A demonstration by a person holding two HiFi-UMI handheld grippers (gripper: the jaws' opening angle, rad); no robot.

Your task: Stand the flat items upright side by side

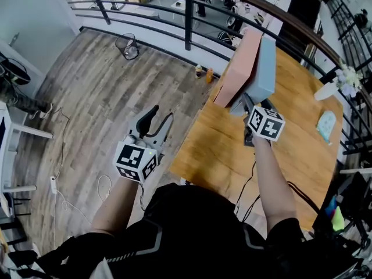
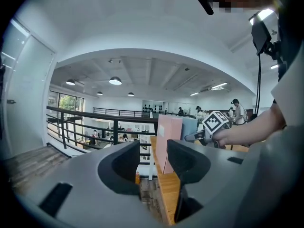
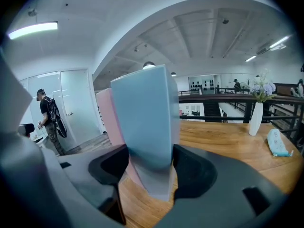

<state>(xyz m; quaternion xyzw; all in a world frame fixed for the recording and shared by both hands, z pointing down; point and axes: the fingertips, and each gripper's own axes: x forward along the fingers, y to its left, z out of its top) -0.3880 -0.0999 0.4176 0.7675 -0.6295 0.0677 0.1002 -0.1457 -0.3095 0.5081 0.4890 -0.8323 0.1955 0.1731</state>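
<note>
On the table (image 1: 224, 150), the right gripper (image 1: 249, 103) is clamping the blue book (image 1: 263, 68), seemingly stiff and light, by its lower edge; the left gripper (image 2: 152, 160) is hanging open.

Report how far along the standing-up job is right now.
Done: the pink item stands upright on the table, near its edge. In hand: the right gripper grips the blue item, upright close beside the pink one; whether it rests on the wood is unclear. To do: set it down and release. The left gripper hangs open and empty, off the table.
</note>
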